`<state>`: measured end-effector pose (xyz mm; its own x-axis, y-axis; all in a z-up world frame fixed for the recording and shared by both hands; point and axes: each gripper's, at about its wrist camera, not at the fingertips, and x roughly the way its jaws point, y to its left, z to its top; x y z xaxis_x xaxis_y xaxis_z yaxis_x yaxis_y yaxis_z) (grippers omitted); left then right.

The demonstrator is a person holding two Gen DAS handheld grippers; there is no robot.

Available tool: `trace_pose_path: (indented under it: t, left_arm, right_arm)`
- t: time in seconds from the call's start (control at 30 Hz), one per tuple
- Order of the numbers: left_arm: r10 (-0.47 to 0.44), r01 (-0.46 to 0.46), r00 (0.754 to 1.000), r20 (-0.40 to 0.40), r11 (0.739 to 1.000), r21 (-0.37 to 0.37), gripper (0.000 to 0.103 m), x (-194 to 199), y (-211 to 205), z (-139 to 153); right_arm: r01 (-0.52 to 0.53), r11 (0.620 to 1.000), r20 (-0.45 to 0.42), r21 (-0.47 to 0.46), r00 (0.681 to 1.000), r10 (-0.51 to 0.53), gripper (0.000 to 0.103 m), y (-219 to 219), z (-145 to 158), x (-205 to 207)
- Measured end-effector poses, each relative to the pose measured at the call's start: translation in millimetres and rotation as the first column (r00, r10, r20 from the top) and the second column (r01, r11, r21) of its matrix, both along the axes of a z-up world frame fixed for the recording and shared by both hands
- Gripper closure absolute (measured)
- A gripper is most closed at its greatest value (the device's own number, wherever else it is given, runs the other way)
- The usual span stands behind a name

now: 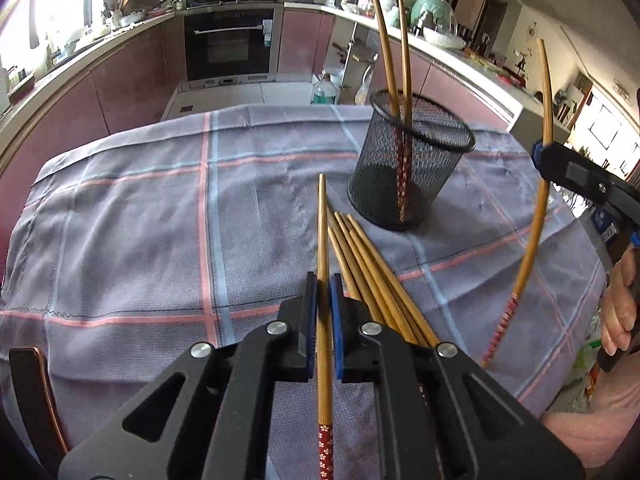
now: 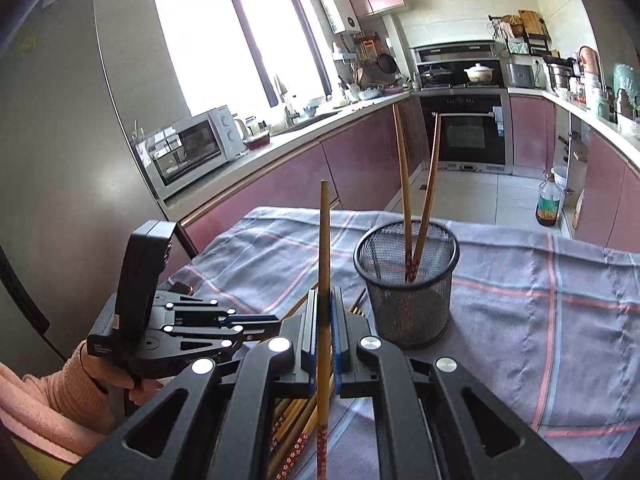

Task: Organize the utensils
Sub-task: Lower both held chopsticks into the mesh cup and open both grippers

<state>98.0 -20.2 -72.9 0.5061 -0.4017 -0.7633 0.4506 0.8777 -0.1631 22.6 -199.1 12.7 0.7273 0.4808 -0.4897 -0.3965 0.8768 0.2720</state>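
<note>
Left gripper (image 1: 324,300) clamps a chopstick (image 1: 323,240); right gripper (image 2: 324,320) clamps another (image 2: 324,248); cup (image 1: 412,168) holds two.

Kitchen, U-shaped counter (image 2: 256,156) with mauve cabinet fronts (image 2: 360,148). Built-in oven (image 2: 466,136) at the far end, stove with two pots above it. Large bright window (image 2: 240,44) left of the oven; white microwave (image 2: 192,148) on the counter below the window. Pale tiled floor (image 2: 468,192) before the oven. Bottle (image 2: 549,202) on the floor to the oven's right.
</note>
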Motion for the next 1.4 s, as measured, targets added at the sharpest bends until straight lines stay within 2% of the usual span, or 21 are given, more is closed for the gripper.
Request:
trace_pose_path:
  t: [0.43, 0.7, 0.93, 1.4]
  left_arm:
    - [0.041, -0.033, 0.998, 0.055, 0.989, -0.147, 0.096, -7, 21, 35]
    - [0.057, -0.030, 0.992, 0.112, 0.973, -0.230, 0.096, -10, 31, 68]
    - [0.053, -0.004, 0.983, 0.178, 0.964, -0.265, 0.096, -14, 30, 98]
    - [0.056, 0.014, 0.975, 0.216, 0.950, -0.312, 0.096, -5, 25, 129]
  right_arm:
    - [0.078, 0.996, 0.183, 0.034, 0.980, -0.083, 0.098, -24, 67, 6]
    - [0.156, 0.985, 0.235, 0.066, 0.957, -0.168, 0.098, -45, 86, 18]
    - [0.212, 0.977, 0.239, 0.024, 0.948, -0.211, 0.098, -49, 82, 32]
    - [0.198, 0.977, 0.111, -0.074, 0.976, -0.190, 0.098, -31, 43, 65]
